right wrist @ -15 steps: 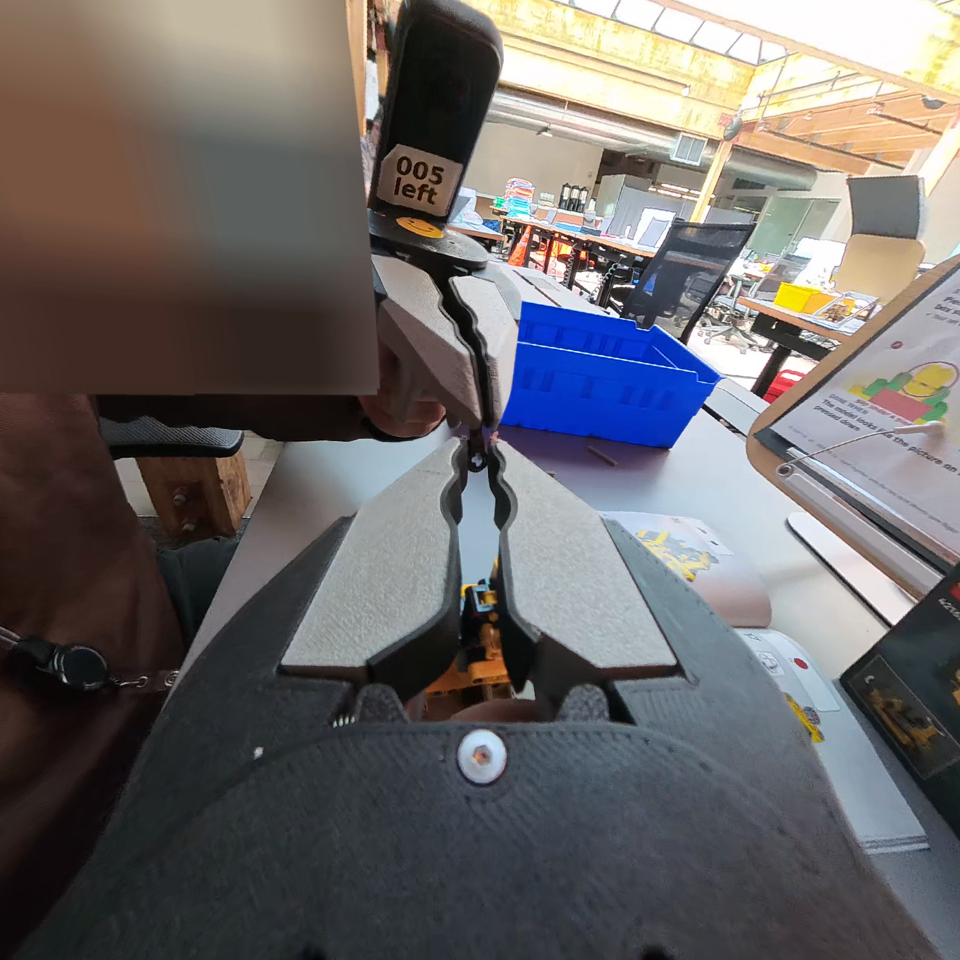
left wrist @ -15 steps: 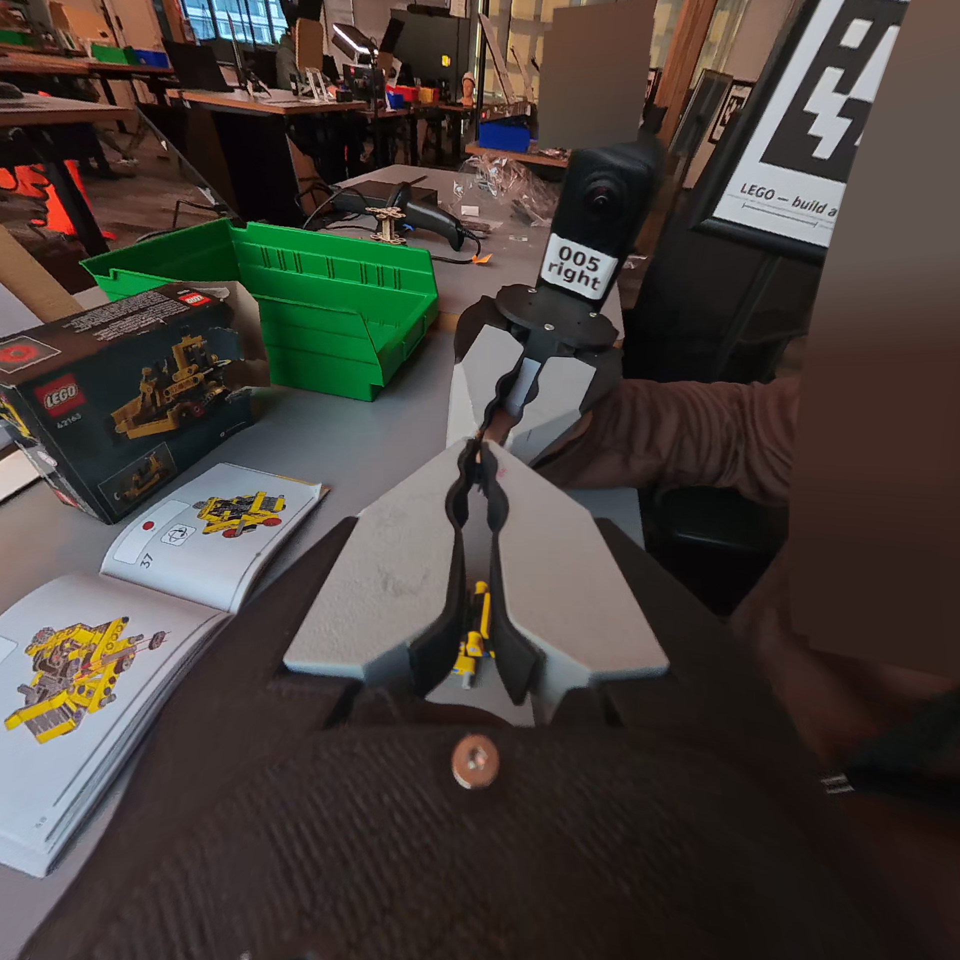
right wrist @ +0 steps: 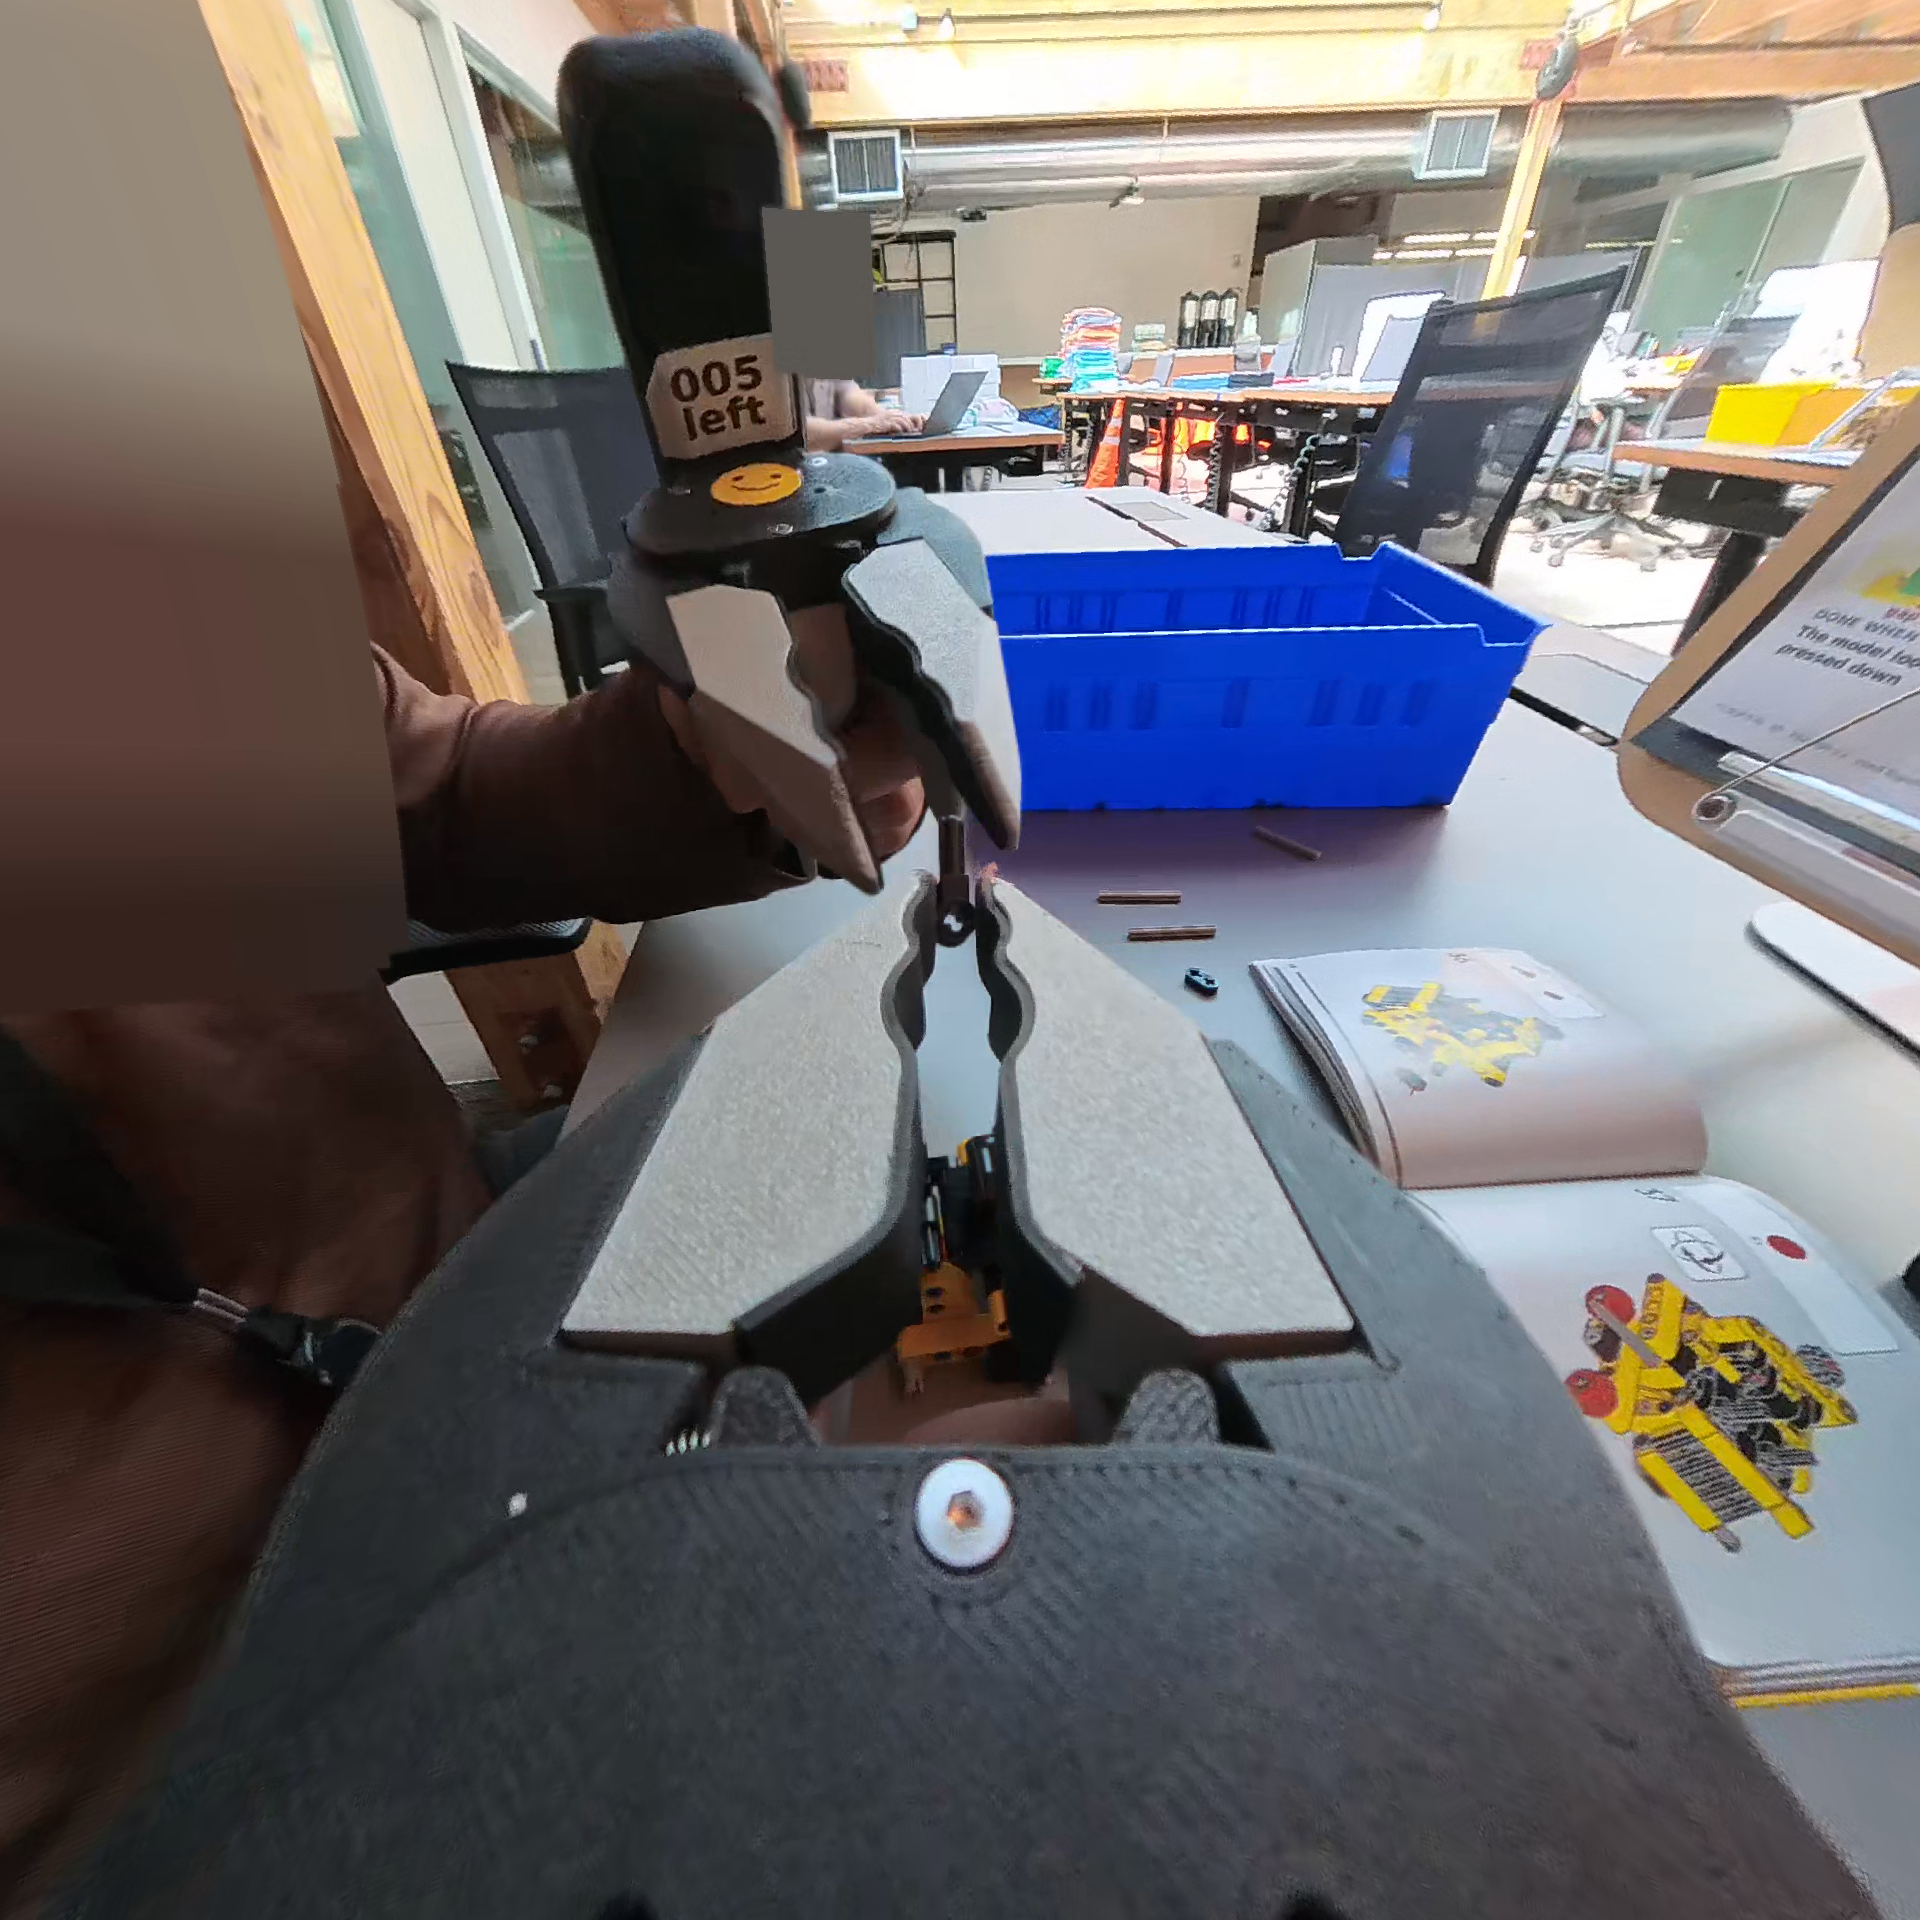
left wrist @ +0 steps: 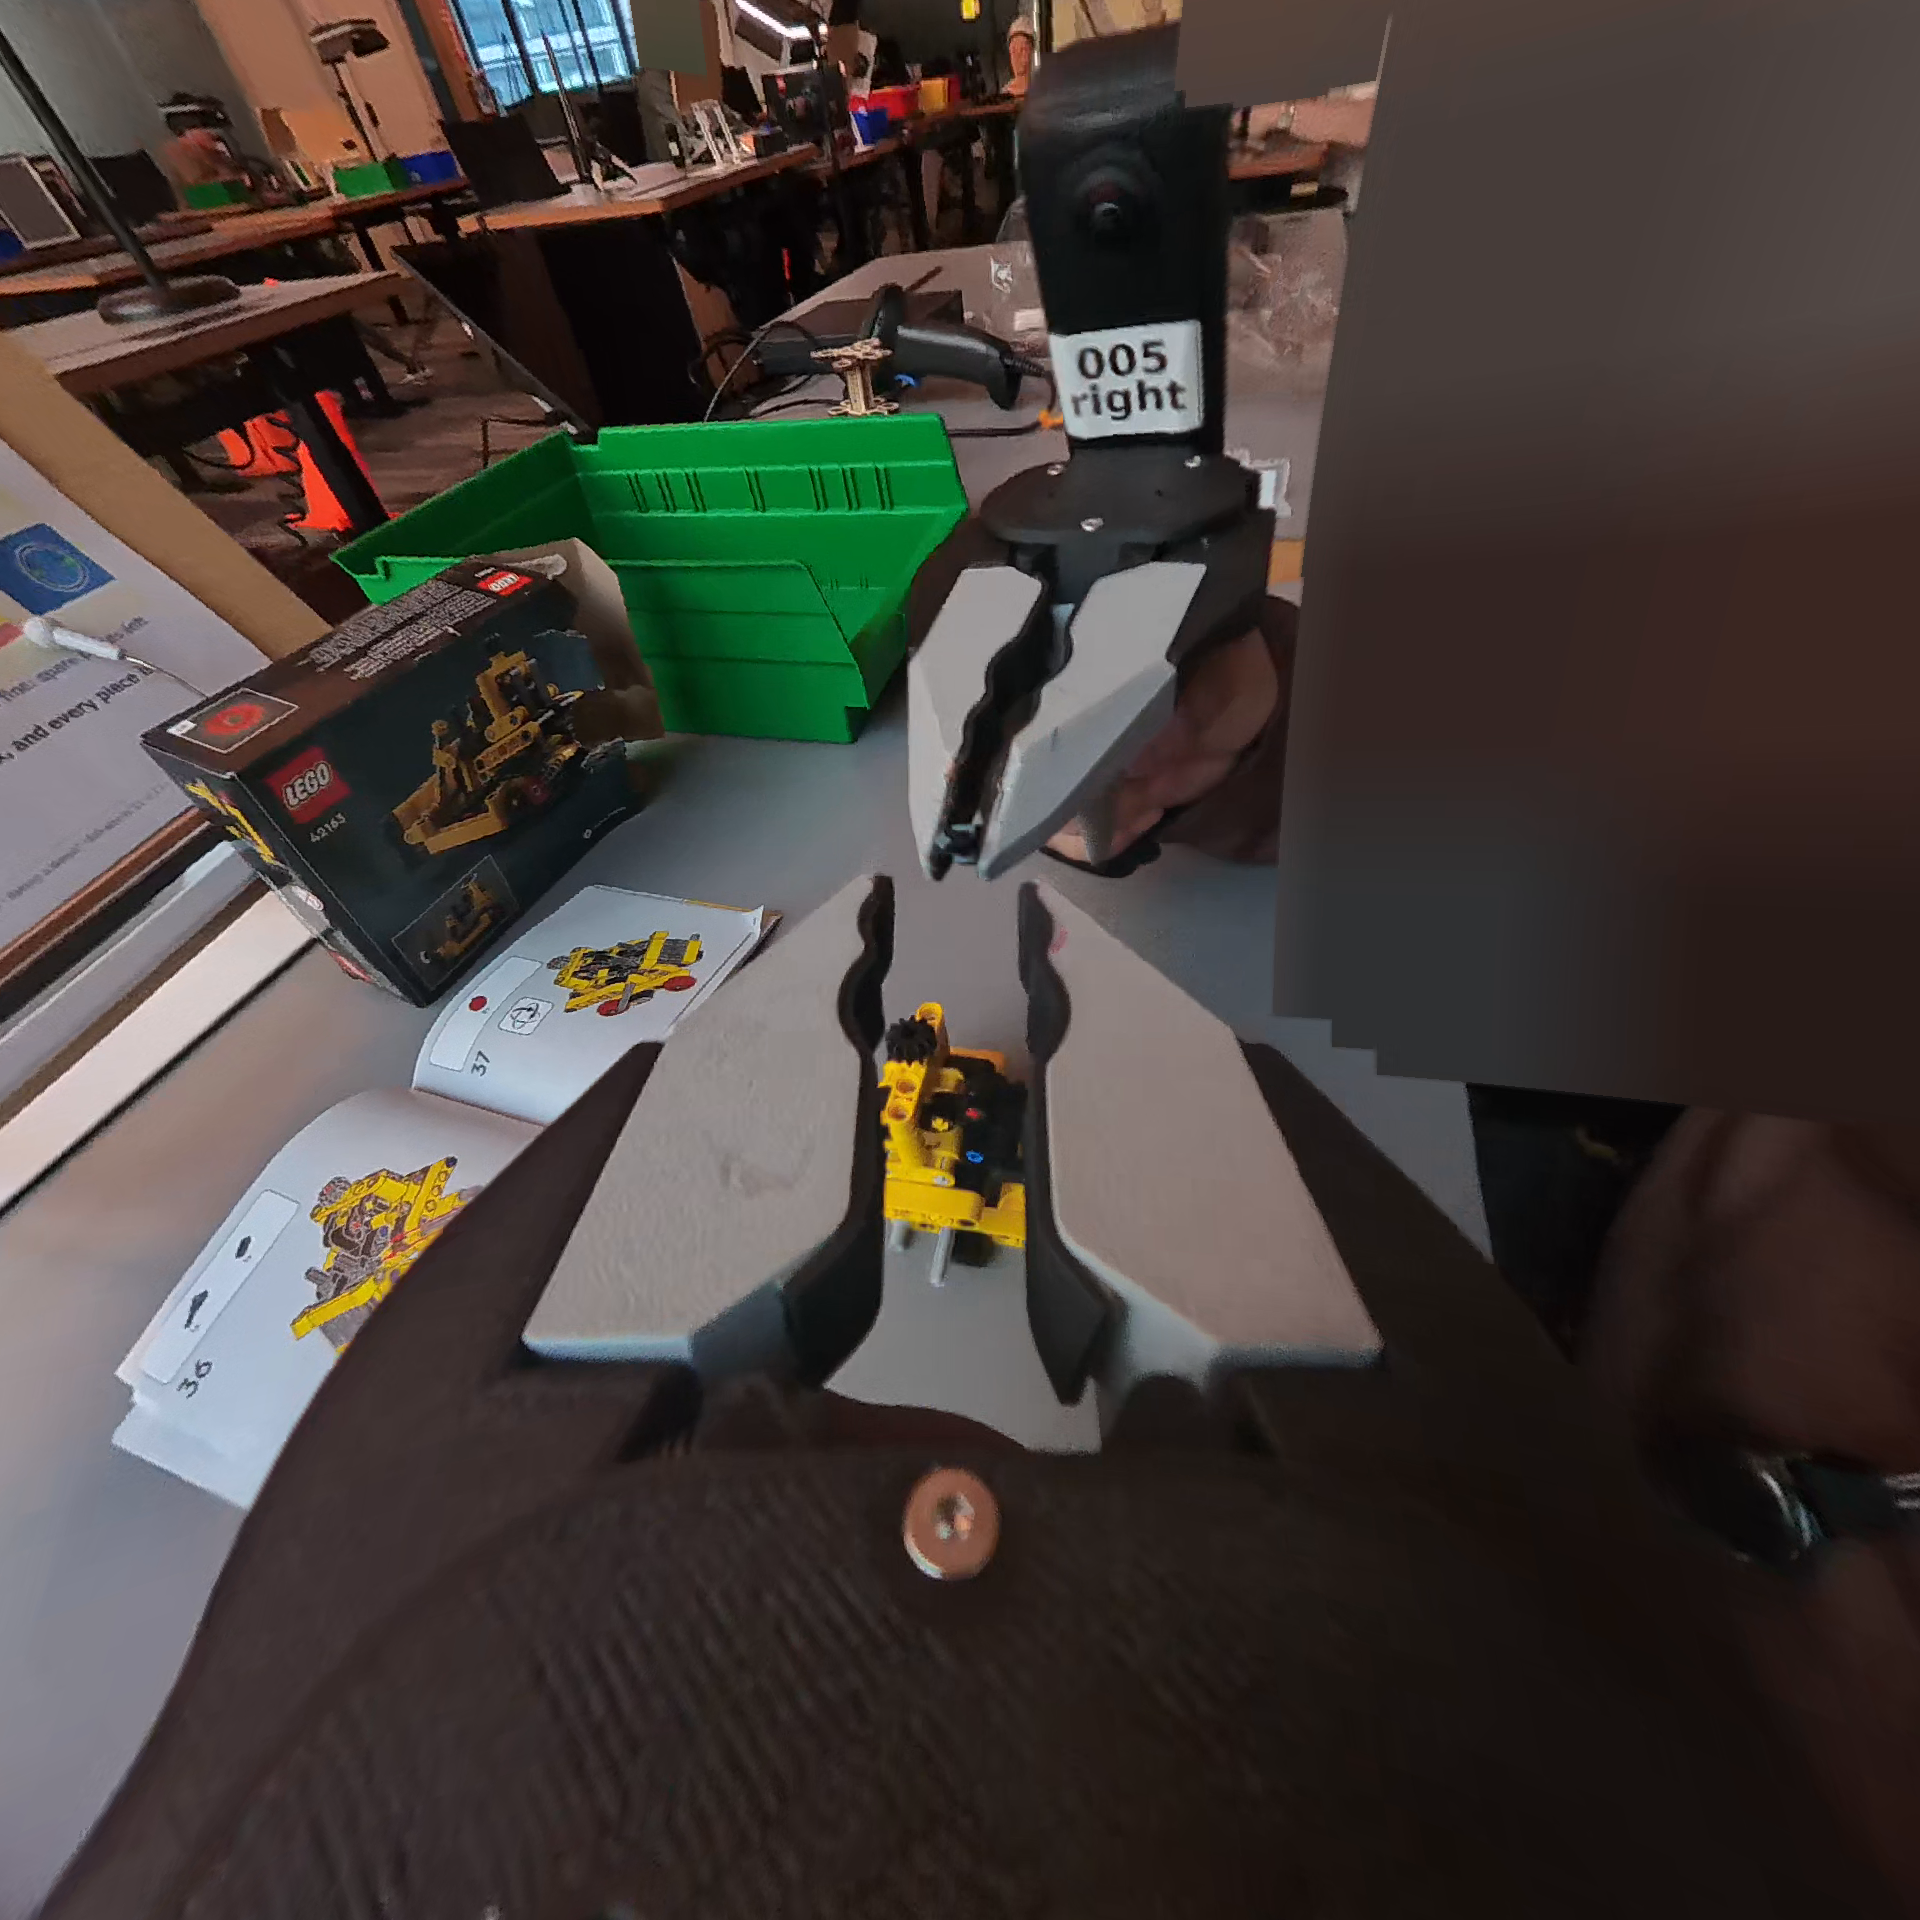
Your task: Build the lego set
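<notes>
In the middle of the left wrist view, the left tongs (left wrist: 951,904) are spread wide and hold nothing. Below their gap, the small yellow and black lego model (left wrist: 951,1127) sits on the grey bench (left wrist: 790,810). Just past their tips, the right tongs (left wrist: 961,847) are pinched on a small black piece (right wrist: 954,902); in the right wrist view it shows between their tips. To the left lie the open booklet (left wrist: 582,977), the dark lego box (left wrist: 416,769) and a green bin (left wrist: 769,582). A blue bin (right wrist: 1247,675) stands in the upper right of the right wrist view.
</notes>
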A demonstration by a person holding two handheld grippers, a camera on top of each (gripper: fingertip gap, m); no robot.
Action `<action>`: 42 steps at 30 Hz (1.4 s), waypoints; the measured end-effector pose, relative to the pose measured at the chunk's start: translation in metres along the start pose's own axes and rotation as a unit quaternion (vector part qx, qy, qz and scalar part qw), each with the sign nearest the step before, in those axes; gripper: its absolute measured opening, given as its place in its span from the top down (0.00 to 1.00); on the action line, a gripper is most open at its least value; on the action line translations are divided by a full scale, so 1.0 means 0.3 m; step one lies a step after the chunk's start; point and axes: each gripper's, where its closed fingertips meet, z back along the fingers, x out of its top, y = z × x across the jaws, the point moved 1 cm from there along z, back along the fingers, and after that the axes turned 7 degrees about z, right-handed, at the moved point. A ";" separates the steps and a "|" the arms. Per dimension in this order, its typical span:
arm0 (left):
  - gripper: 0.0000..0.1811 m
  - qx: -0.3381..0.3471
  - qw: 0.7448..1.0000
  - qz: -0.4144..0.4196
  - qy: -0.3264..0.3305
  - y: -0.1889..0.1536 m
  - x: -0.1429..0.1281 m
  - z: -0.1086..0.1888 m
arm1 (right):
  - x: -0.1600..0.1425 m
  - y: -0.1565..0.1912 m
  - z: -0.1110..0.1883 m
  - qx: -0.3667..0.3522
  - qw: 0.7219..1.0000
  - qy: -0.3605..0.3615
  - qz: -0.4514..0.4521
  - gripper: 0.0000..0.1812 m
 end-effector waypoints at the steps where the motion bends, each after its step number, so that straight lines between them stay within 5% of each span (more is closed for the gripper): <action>1: 0.89 0.004 1.000 -0.012 0.001 -0.001 -0.006 0.001 | 0.003 -0.002 0.002 0.004 1.000 -0.004 -0.010 0.98; 10: 1.00 0.037 0.997 -0.062 -0.040 0.000 0.025 -0.002 | -0.002 0.006 -0.006 0.047 0.995 -0.022 -0.080 0.98; 17: 1.00 -0.036 0.997 0.054 -0.048 -0.008 0.042 -0.012 | -0.001 0.008 -0.004 0.049 0.995 -0.022 -0.080 0.98; 27: 0.95 -0.023 0.999 0.032 -0.025 -0.002 0.042 -0.030 | -0.019 0.015 -0.013 0.048 0.997 -0.006 -0.067 0.98; 33: 0.85 0.015 0.994 -0.106 -0.007 -0.012 -0.008 0.000 | -0.013 0.038 -0.012 0.105 0.983 -0.023 -0.146 0.98; 42: 0.83 0.028 0.960 -0.279 -0.009 -0.093 -0.088 -0.028 | -0.072 0.101 -0.048 0.178 0.955 0.019 -0.235 0.98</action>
